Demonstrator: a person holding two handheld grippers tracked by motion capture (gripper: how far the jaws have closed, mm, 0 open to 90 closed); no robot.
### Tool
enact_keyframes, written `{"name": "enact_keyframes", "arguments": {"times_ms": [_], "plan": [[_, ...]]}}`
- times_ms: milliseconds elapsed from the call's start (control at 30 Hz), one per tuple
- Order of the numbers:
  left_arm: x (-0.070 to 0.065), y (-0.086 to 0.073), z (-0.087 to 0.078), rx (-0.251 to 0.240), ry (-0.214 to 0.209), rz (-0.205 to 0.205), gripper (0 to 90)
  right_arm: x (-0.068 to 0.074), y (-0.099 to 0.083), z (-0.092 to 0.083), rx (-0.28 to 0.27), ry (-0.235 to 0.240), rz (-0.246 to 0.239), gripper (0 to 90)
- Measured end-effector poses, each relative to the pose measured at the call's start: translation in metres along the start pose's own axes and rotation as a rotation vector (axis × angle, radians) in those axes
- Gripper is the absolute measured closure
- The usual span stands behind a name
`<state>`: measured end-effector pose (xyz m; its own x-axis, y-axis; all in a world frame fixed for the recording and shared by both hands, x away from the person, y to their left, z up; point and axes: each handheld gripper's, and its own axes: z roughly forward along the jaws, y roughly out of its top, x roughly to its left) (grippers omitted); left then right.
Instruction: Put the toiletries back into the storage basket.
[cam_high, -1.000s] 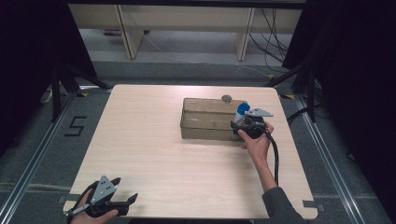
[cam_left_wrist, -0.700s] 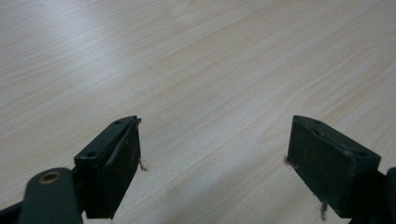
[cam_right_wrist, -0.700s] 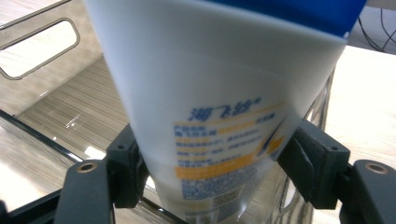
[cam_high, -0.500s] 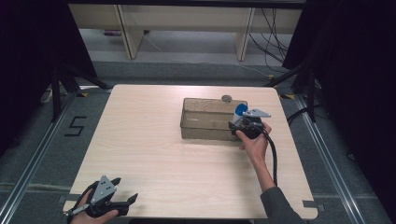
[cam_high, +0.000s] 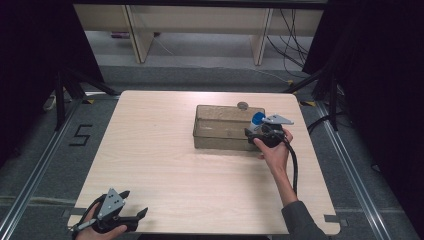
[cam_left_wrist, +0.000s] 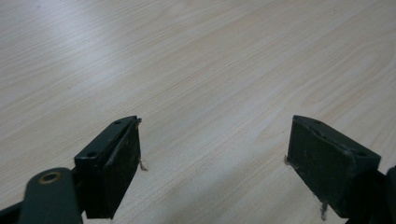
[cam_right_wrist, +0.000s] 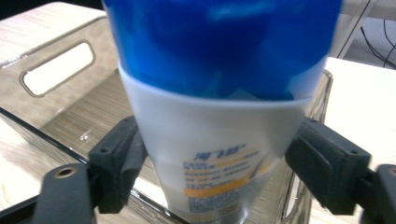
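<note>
Right gripper (cam_right_wrist: 212, 154), seen along its own jaws: the two black jaws stand apart, having just been opening. Between them sits a blue-and-white tube (cam_right_wrist: 219, 93). The left pad lies against or just beside the tube's white lower part; the right pad shows a narrow gap to it, so no firm grip is evident. The tube's white end, printed with blue and orange lettering, points toward the camera, and its blue part rises away from it; the tube appears blurred.

Directly beyond and below the jaws is a clear plastic bin (cam_right_wrist: 56, 70) with a slotted handle cut-out in its far-left wall. The tube is over the bin's near rim; whether it touches the rim or floor cannot be told.

In the high view, the right gripper (cam_high: 261, 128) is held at the bin's (cam_high: 220, 131) right end, the tube's blue part (cam_high: 257, 118) just above the jaws. A small round grey object (cam_high: 243, 105) lies on the table (cam_high: 160, 150) just past the bin's far wall.

Left gripper (cam_left_wrist: 212, 154): jaws wide apart, nothing between them, bare wood grain ahead. In the high view, it (cam_high: 142, 214) rests at the table's near left edge, well apart from the bin.
</note>
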<state>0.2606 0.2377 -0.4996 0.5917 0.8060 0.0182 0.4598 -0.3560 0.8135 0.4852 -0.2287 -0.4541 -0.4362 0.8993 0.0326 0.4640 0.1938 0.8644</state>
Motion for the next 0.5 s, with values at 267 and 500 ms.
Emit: {"name": "enact_keyframes", "arguments": {"times_ms": [267, 500], "plan": [[0.000, 0.000, 0.000, 0.002, 0.000, 0.002, 17.1, -0.002, 0.004, -0.010, -0.042, -0.014, 0.019, 19.6], [0.000, 0.000, 0.000, 0.006, 0.003, 0.001, 17.0, 0.001, 0.008, -0.019, -0.045, -0.012, 0.022, 18.0]]}}
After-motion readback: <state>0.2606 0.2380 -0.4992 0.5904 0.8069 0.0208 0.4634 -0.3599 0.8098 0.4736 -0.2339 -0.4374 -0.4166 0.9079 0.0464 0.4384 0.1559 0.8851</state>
